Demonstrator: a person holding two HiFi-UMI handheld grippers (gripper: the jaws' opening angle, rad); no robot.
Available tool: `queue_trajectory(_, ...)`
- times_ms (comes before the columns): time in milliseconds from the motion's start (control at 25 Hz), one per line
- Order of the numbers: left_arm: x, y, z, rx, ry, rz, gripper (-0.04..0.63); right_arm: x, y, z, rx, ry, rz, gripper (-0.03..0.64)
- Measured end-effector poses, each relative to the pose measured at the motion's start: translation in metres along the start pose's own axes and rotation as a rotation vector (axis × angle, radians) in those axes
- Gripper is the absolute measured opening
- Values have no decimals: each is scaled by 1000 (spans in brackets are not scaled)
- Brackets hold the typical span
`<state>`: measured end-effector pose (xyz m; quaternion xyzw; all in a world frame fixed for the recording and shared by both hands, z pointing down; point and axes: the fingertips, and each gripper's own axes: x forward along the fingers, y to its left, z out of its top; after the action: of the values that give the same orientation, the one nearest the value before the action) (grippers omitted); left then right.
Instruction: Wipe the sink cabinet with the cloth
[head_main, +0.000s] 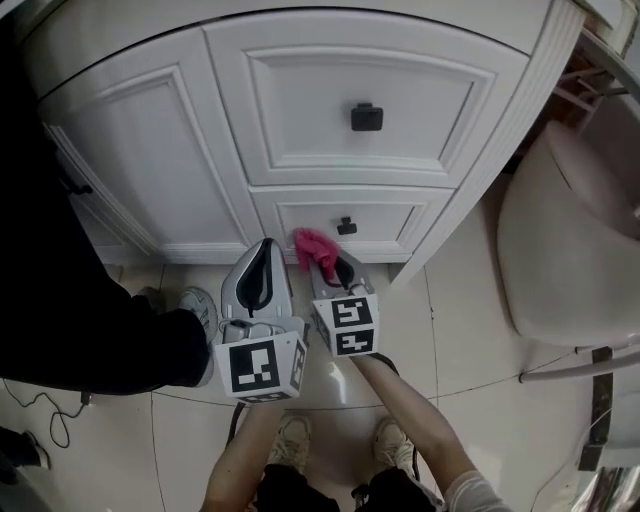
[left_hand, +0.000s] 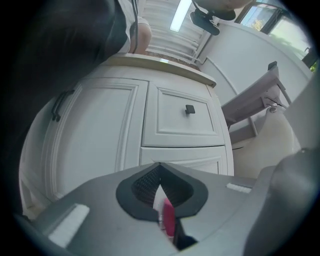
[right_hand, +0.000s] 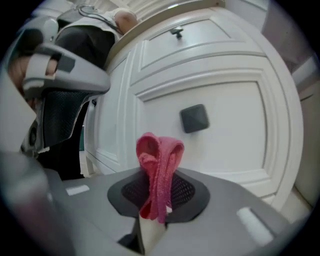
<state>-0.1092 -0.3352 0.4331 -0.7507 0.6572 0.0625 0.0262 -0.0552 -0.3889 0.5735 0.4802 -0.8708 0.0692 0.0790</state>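
Observation:
The white sink cabinet (head_main: 180, 150) fills the top of the head view, with an upper drawer knob (head_main: 366, 117) and a lower drawer knob (head_main: 346, 226). My right gripper (head_main: 325, 262) is shut on a bunched pink cloth (head_main: 314, 247), held just in front of the lower drawer, left of its knob. In the right gripper view the cloth (right_hand: 159, 150) sticks up from the closed jaws of that gripper (right_hand: 159, 175), close to the knob (right_hand: 195, 118). My left gripper (head_main: 266, 245) hangs beside it, jaws together (left_hand: 160, 166). A thin pink sliver (left_hand: 168, 221) shows in their slit.
A person in black (head_main: 70, 300) stands close at the left, one shoe (head_main: 200, 308) next to my left gripper. A beige seat (head_main: 570, 240) stands at the right of the cabinet corner. A thin cable (head_main: 50, 410) lies on the tiled floor (head_main: 470, 340).

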Motion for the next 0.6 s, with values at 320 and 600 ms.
queue_trajectory(320,-2,-19,-9,-15,22,-23,15,-69,-129,-7,63,-10,-281,69)
queue_trajectory(600,-7,-17,-8,-3,39,-18,15,-95,-170,-21,8,30,-391,72)
